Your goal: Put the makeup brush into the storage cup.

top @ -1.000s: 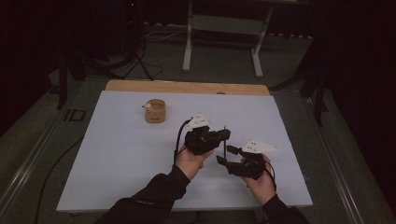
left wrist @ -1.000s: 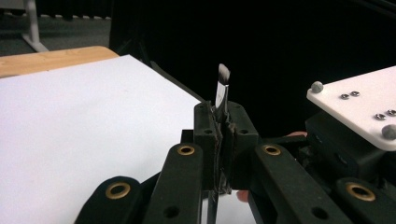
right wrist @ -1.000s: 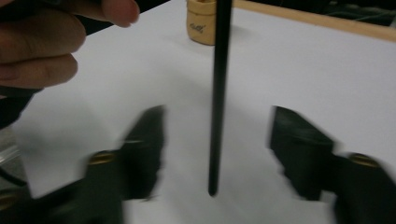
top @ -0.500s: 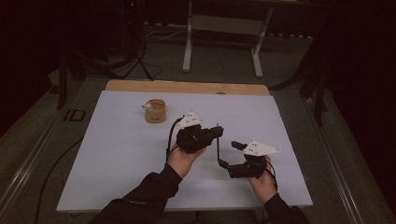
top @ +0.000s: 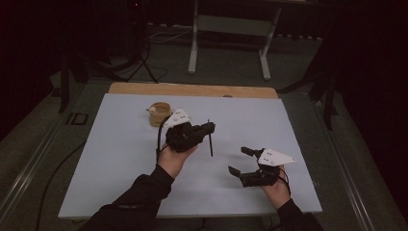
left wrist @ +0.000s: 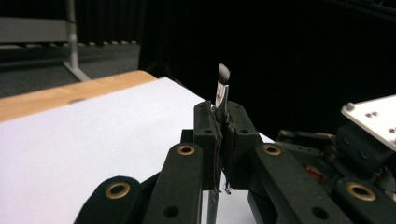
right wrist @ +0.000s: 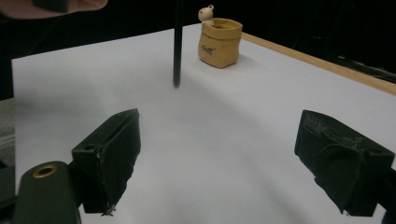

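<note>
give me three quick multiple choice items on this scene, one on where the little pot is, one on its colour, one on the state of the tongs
1. Where does the small pot stand on the white table?
A. near the far edge, on the person's left
B. at the near right corner
C. between the right tongs

2. What colour is the pot?
A. blue
B. tan
C. red

3. How are the tongs?
A. both open
B. left tongs shut on a brush, right tongs open
C. both shut on the brush

Answers: 1 A, the high view shows it up by the wooden edge; 2 B, the right gripper view shows it tan; 3 B, the brush is clamped upright, while the right jaws stand wide apart.
</note>
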Available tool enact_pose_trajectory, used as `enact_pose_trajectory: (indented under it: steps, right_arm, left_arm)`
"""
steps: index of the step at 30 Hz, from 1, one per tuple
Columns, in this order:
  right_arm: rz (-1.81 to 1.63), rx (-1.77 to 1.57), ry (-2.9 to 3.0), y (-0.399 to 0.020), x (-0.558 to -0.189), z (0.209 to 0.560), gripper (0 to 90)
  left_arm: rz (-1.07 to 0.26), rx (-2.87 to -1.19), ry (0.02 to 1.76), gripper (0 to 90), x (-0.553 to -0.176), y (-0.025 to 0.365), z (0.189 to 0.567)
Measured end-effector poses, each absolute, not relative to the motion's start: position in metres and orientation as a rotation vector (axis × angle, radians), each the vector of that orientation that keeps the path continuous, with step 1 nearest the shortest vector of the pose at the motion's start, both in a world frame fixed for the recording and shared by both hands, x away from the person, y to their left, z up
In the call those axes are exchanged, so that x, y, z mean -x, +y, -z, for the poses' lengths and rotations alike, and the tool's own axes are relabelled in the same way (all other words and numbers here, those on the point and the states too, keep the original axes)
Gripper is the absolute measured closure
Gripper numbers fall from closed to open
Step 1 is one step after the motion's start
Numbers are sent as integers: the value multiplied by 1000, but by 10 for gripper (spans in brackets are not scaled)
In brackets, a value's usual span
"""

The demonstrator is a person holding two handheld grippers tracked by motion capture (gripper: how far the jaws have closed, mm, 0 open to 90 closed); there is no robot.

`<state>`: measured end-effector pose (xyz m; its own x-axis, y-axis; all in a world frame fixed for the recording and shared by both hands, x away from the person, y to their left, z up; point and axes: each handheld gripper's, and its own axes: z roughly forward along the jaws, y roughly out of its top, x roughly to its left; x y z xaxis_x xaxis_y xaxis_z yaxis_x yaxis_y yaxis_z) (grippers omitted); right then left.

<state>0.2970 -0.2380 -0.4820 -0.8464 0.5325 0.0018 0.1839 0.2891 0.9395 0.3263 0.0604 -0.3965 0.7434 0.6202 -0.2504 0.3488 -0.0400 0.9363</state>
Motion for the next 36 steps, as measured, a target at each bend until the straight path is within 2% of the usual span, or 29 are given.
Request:
enact_pose_trajectory:
  steps: [19,36]
  right_arm:
    - [-1621,-612,2219,-235,-295,481,155]
    - [-1645,-624,2209,-235,-295,478,143]
  left_arm:
    - [-442,-1613,803,856,-340,110,358]
    - [-593,-1624,832,856,-362,120,338]
